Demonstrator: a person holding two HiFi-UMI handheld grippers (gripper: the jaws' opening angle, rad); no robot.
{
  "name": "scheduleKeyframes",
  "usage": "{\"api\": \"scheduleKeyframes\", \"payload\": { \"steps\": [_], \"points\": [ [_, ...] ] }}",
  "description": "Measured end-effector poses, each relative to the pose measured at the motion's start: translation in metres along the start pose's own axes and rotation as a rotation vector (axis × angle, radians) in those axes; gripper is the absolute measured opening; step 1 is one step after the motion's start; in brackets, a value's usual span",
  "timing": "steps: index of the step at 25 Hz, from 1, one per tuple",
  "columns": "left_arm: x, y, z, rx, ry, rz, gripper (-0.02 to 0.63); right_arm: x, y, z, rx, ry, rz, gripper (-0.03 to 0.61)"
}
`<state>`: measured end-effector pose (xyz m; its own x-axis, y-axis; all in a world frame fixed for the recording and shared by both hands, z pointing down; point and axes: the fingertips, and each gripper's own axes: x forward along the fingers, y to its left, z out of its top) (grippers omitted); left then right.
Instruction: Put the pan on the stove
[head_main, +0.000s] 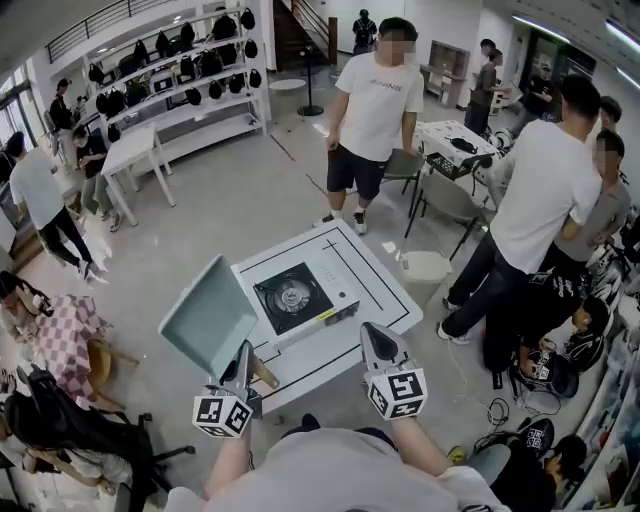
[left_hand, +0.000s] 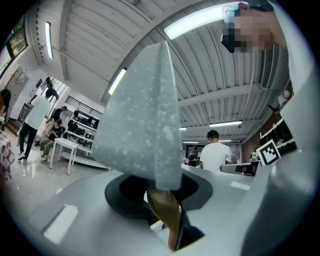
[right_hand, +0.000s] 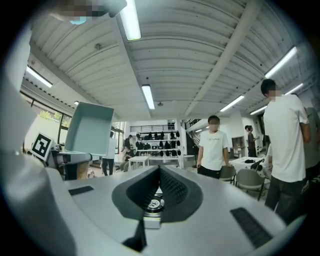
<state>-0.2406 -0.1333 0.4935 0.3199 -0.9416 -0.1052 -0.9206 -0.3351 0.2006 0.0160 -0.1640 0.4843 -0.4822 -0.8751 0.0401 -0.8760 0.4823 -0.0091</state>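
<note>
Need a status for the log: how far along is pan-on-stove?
Done: the left gripper is shut on the wooden handle of the pan, which is lifted clear of the table. In hand: it hangs tilted, left of the stove. Left: carry it over the burner and set it down. The right gripper is shut, empty.

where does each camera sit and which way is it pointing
Head view: on the person's head, facing steeply down at the stove; left gripper, right gripper, chest show.
Left gripper view: on that gripper, tilted up along jaws shut on the pan handle.
Right gripper view: on that gripper, level across the room, jaws shut.
Shared: all three show the pan.
</note>
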Motion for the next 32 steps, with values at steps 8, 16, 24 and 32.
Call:
{"api": "scheduleKeyframes", "payload": {
  "steps": [8,16,24,32],
  "points": [
    [0.061,0.047,0.0,-0.008,0.01,-0.006,0.12,0.068,-0.013,0.003,-0.009,0.017,-0.011,0.009],
    [0.092,0.039,-0.004,-0.012,0.009,0.022,0.12,0.094,-0.043,0.004,-0.015,0.029,0.022,0.009],
    [0.109,0.037,-0.01,-0.02,0.025,0.05,0.12,0.11,-0.06,0.009,-0.014,0.026,0.045,0.009],
    [0.126,0.035,-0.021,-0.062,0.05,0.025,0.12,0.117,-0.071,0.004,-0.008,0.04,0.048,0.009]
  ]
}}
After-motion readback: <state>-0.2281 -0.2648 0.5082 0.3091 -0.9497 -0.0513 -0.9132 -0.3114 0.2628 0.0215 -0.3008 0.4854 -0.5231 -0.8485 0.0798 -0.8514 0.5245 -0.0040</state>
